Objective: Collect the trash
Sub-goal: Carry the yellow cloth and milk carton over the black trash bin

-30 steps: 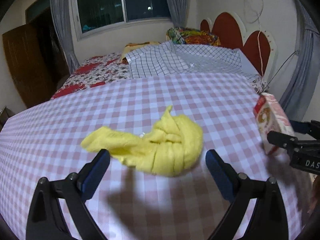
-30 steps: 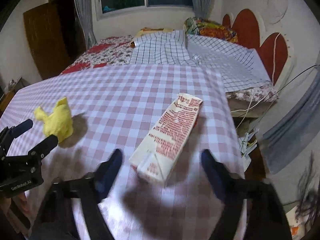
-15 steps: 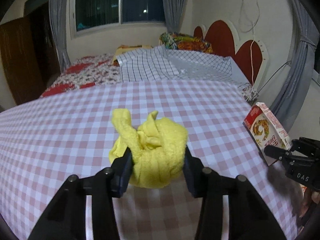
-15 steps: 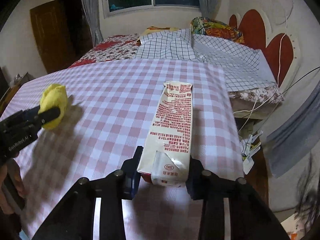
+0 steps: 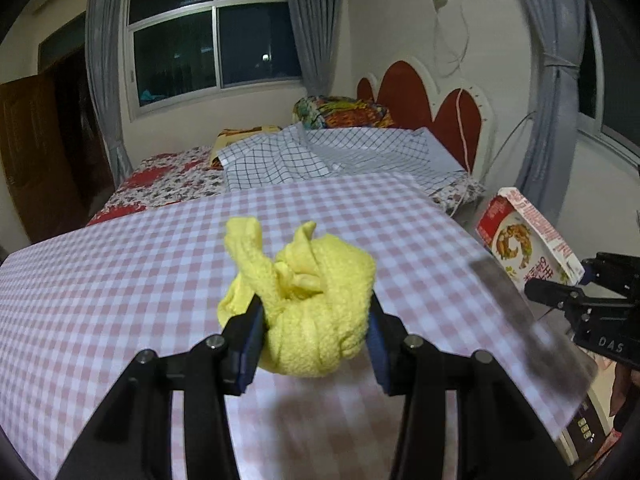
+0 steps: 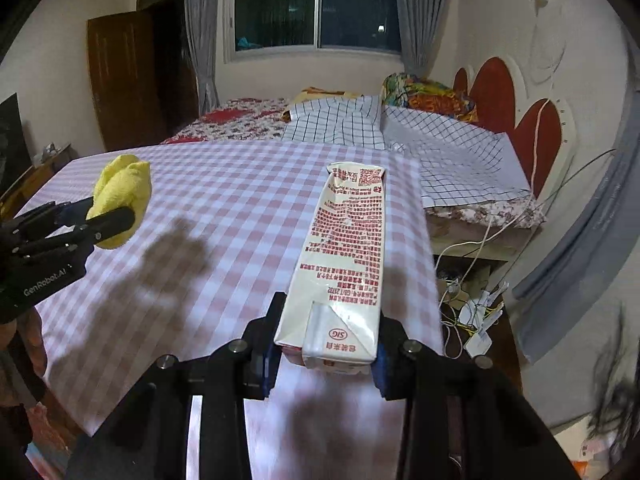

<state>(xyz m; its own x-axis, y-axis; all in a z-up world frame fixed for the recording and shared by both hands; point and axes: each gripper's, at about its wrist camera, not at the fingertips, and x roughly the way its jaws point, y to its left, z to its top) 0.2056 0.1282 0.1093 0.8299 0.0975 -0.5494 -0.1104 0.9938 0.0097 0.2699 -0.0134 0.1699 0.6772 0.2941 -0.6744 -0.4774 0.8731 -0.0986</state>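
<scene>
My left gripper (image 5: pixel 316 332) is shut on a crumpled yellow cloth (image 5: pixel 308 292), which bulges between the blue pads and hangs above the checked table (image 5: pixel 120 280). My right gripper (image 6: pixel 326 346) is shut on the near end of a flattened white carton with red print (image 6: pixel 344 248), held lengthwise and lifted off the table (image 6: pixel 224 216). In the left wrist view the carton (image 5: pixel 524 236) and the right gripper (image 5: pixel 576 292) show at the right edge. In the right wrist view the cloth (image 6: pixel 122 196) and the left gripper (image 6: pixel 96 212) show at the left.
The pink-and-white checked table ends at a right edge (image 5: pixel 520 320). Beyond its far side lies a bed with a checked sheet (image 5: pixel 328 156) and a red headboard (image 5: pixel 424 108). Cables and clutter (image 6: pixel 472 300) lie on the floor to the right.
Both grippers have shut on their objects, the left on the yellow cloth, the right on the carton. Both have lifted them off the table and drawn back.
</scene>
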